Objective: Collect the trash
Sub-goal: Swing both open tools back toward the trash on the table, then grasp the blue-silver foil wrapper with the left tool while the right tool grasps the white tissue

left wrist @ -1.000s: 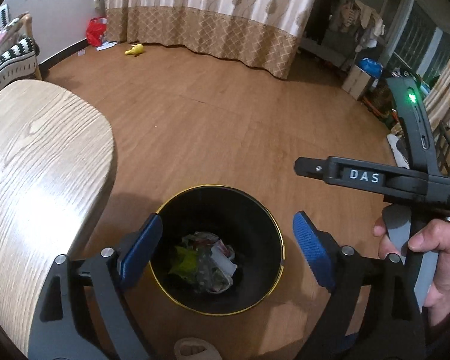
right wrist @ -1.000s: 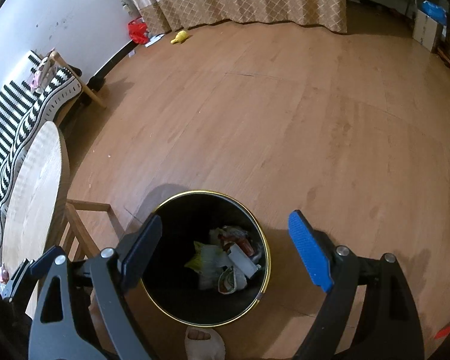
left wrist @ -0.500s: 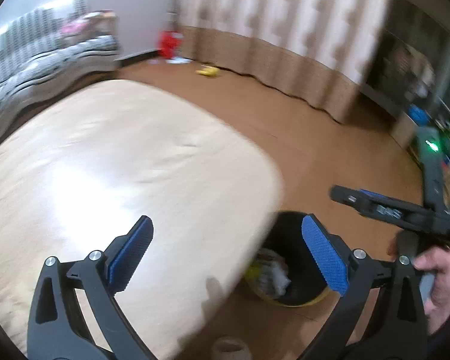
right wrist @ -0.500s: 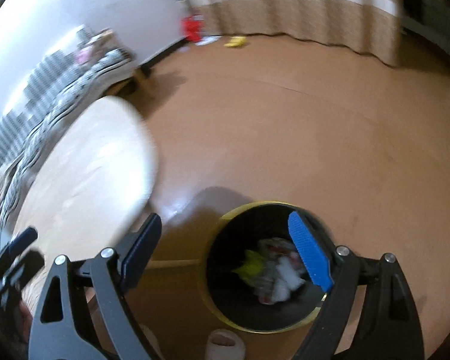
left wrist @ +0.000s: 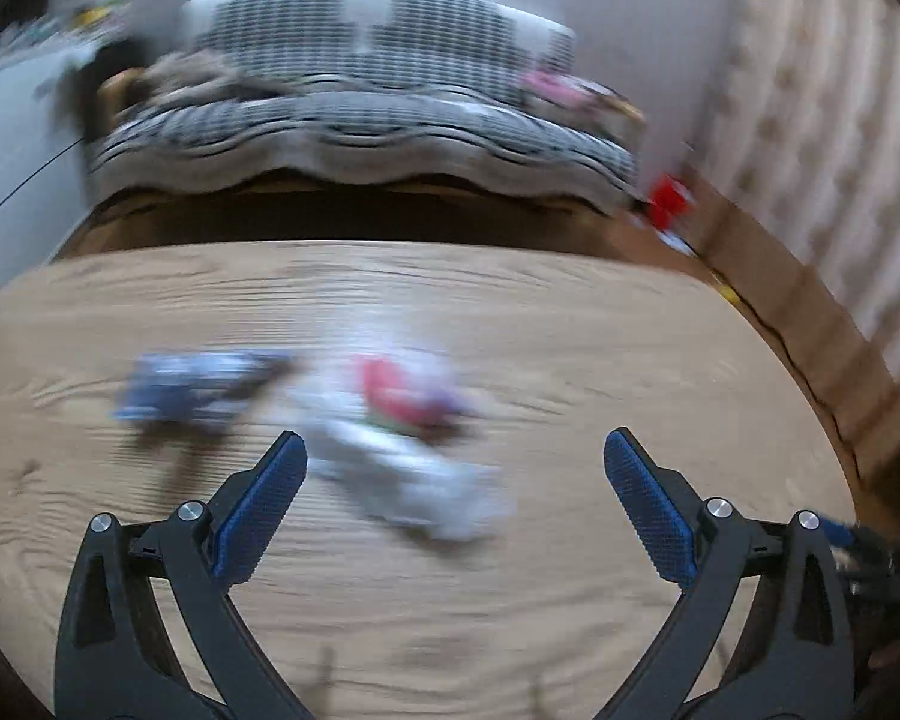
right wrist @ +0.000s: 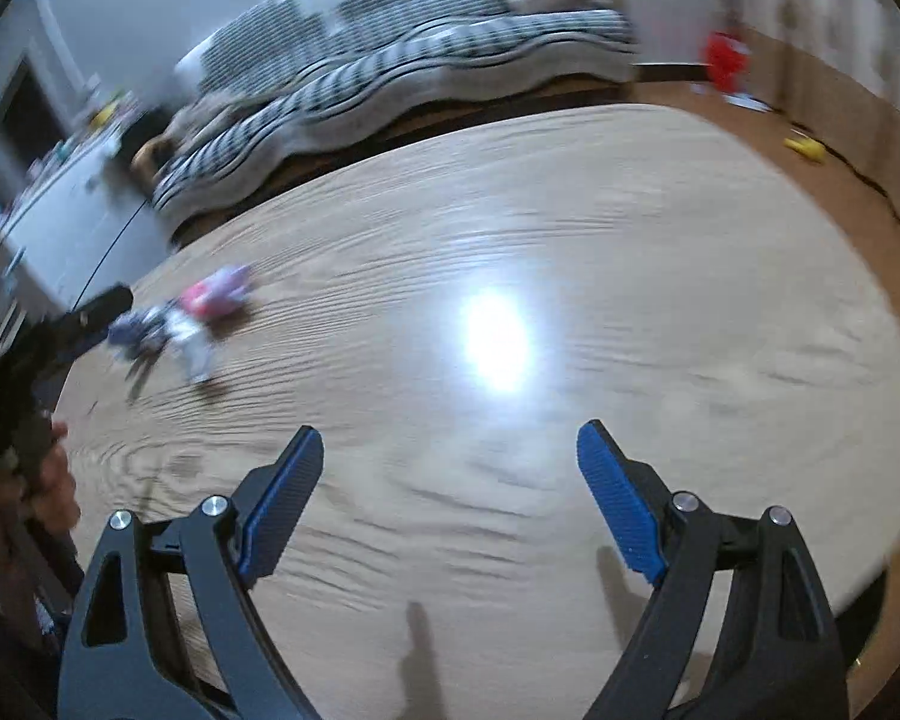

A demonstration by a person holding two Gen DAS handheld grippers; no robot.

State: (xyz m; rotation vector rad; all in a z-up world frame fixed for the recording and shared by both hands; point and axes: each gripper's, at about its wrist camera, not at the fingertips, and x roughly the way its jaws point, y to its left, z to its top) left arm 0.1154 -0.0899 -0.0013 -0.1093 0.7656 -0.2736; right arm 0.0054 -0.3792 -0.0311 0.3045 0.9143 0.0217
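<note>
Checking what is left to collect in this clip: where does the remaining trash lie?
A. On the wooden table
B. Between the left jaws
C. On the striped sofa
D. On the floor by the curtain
A: the blurred trash, blue, white and pink pieces, lies on the table, ahead of the left gripper, whose open jaws hold nothing.

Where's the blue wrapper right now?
On the table, left of centre in the left wrist view: the blue wrapper lies just left of the white and pink trash, ahead of the left fingers.
</note>
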